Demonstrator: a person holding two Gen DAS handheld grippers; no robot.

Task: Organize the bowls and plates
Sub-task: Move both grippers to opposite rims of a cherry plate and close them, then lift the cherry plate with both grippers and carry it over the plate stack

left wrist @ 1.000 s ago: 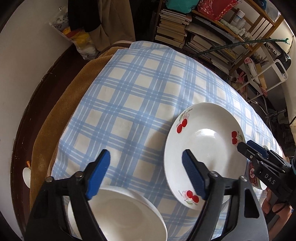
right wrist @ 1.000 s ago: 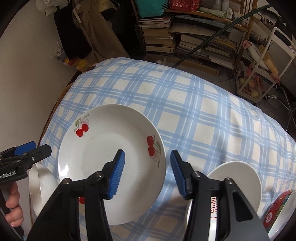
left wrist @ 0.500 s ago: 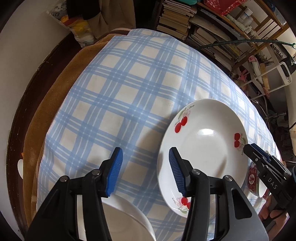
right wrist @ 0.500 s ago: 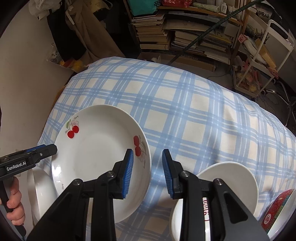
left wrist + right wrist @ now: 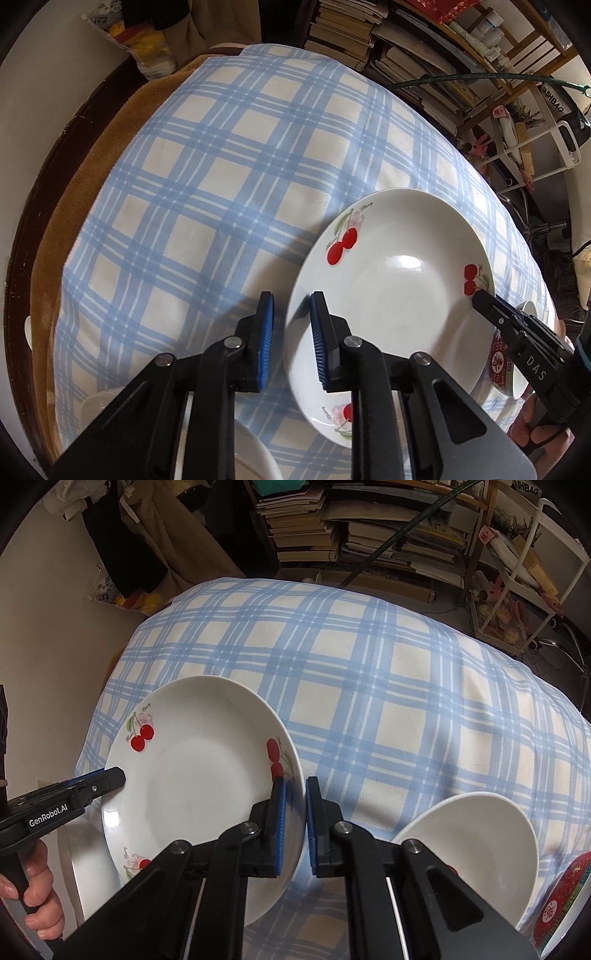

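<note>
Cherry plate: on the checked counter, left of the white bowl. Right gripper pinches its right rim; left gripper, jaws closing, straddles the opposite rim, likely for a balanced two-sided lift.
</note>
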